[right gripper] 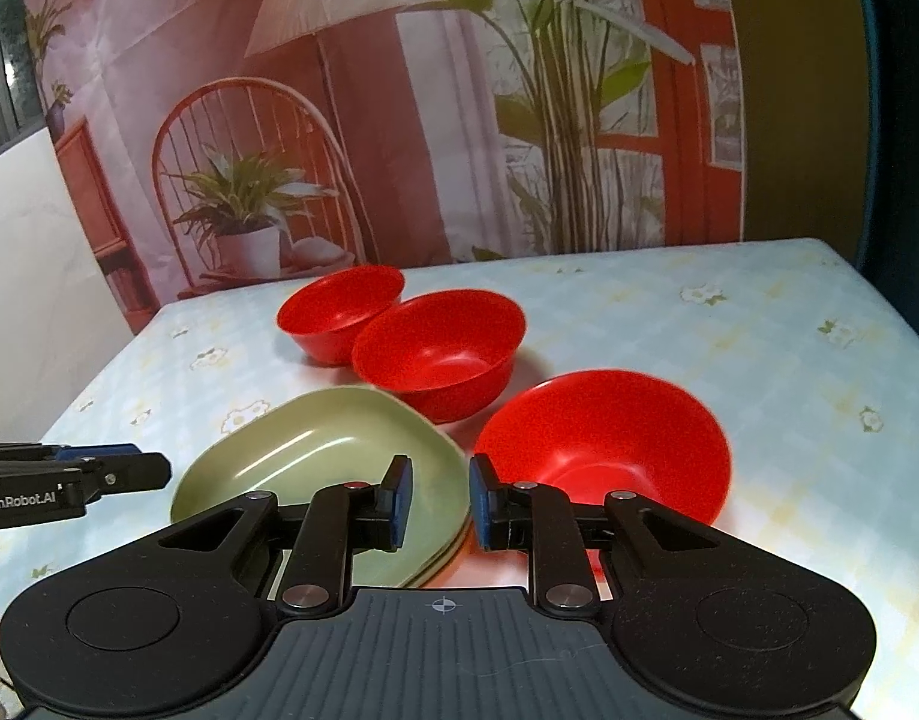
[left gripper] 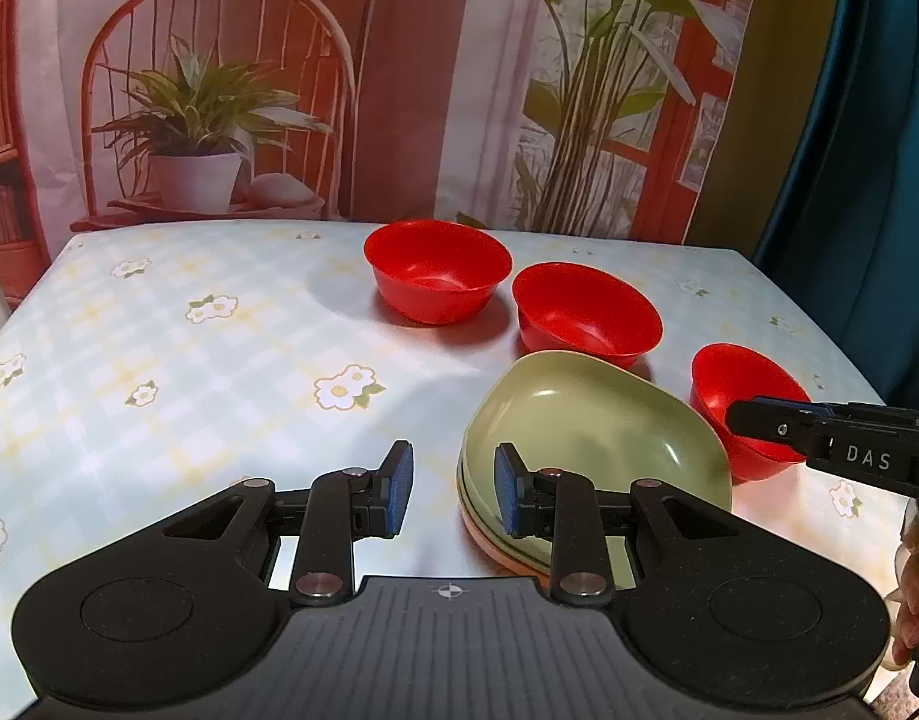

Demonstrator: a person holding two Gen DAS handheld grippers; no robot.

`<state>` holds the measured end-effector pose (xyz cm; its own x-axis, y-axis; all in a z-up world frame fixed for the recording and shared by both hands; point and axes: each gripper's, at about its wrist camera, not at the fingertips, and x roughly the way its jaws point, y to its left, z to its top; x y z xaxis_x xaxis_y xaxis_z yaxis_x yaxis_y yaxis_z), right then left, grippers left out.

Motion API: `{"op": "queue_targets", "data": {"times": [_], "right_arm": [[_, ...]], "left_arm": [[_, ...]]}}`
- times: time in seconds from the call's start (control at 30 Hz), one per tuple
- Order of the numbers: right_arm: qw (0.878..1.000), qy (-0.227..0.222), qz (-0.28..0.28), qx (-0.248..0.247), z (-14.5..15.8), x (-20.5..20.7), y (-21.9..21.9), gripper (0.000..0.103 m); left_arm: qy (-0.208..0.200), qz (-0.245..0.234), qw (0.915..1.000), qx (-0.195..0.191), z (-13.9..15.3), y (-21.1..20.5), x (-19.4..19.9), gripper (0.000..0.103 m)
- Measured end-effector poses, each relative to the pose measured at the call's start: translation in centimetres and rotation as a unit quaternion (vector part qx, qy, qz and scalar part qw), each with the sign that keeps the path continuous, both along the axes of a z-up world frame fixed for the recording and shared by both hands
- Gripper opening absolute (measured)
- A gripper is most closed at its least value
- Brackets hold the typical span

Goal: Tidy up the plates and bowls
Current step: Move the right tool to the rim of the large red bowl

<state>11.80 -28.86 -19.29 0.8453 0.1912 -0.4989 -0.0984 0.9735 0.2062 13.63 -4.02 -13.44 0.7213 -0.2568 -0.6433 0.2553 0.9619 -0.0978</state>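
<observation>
A stack of plates with a green one on top and an orange one at the bottom lies on the table. Three red bowls stand behind and beside it: far, middle and near right. My left gripper is open and empty, at the stack's left rim. My right gripper is open and empty, between the stack and the near bowl. Each gripper shows in the other's view, the right one and the left one.
The table has a pale checked cloth with flowers. A printed backdrop with a chair and plants hangs behind it. A dark blue curtain is at the right. The table's right edge is near.
</observation>
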Motion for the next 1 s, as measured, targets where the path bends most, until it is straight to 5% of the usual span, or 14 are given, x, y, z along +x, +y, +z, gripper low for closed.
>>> {"op": "queue_targets", "data": {"times": [0.8, 1.0], "right_arm": [[0.997, -0.023, 0.032, -0.068, 4.4, 3.0, -5.5, 0.020], [0.996, -0.006, 0.041, -0.075, 3.6, 3.9, -7.0, 0.020]], "left_arm": [[-0.020, -0.015, 0.9997, 0.007, 6.8, -5.8, 4.1, 0.032], [-0.003, -0.029, 0.9996, 0.003, 6.2, -8.2, 4.7, 0.037]]}}
